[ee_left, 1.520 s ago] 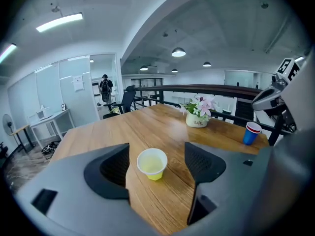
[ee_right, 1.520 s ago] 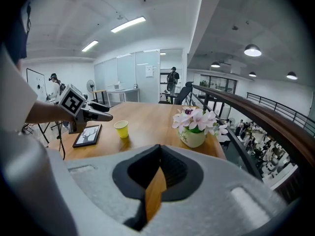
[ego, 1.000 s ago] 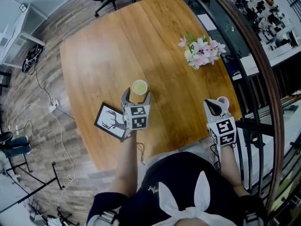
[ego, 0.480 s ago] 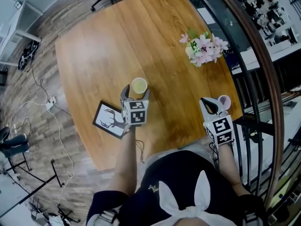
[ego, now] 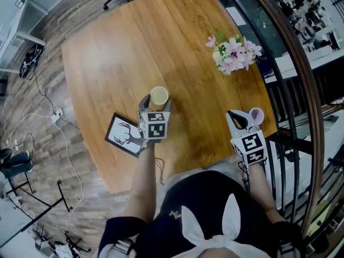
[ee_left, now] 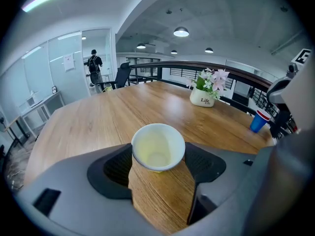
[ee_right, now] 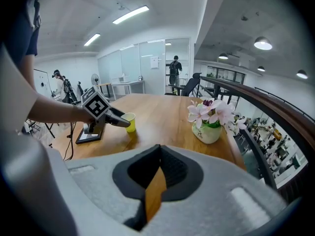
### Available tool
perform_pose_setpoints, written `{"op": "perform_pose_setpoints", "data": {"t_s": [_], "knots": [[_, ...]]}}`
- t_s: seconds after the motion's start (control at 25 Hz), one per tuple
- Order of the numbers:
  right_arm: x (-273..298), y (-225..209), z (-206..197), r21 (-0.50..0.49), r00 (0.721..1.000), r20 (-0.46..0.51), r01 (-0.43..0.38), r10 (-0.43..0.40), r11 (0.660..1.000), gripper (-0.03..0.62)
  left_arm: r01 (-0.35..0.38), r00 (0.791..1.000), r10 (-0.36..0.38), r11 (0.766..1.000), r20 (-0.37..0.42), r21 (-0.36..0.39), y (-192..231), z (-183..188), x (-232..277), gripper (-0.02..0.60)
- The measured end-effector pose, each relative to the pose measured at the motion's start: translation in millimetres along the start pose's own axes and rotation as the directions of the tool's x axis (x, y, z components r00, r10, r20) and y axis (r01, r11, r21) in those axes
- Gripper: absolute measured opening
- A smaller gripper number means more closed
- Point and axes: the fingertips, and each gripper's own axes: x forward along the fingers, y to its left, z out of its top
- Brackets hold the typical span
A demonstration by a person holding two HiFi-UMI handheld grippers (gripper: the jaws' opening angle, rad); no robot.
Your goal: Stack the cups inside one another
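Cups, head view: the yellow cup (ego: 159, 96) stands on the table (ego: 123, 52) between the jaws of your left gripper (ego: 156, 104). The other cup (ego: 256, 114) sits well apart from it, just beside your right gripper (ego: 240, 119) and close to the table's edge.
Left gripper view: your pads look pressed on the yellow cup's rim. Squeeze harder and the thin wall may buckle. Hold it slack and it could tip or slip when you lift.
Right gripper view: your jaws are closed on nothing, and the other cup is out of sight here. Reach with closed tips and you may knock it off the edge, so part them first.
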Motion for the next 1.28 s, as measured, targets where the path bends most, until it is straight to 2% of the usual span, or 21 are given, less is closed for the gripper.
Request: {"op": "perform_pose_setpoints", "data": {"t_s": [0.8, 0.96, 1.28], "knots": [[-9, -1, 3, -0.001, 1.000, 0.025, 0.002, -0.002, 1.000, -0.002, 0.010, 1.000, -0.011, 1.000, 0.027, 0.018, -11, 10, -16, 0.347], [-14, 0, 4, -0.002, 0.999, 0.037, 0.004, -0.004, 1.000, -0.002, 0.011, 0.999, -0.013, 0.999, 0.052, 0.045, -16, 21, -30, 0.347], [-25, 2, 5, -0.002, 0.998, 0.065, 0.004, -0.004, 1.000, -0.002, 0.022, 0.994, -0.027, 0.998, 0.104, 0.053, -29, 36, -58, 0.347]]}}
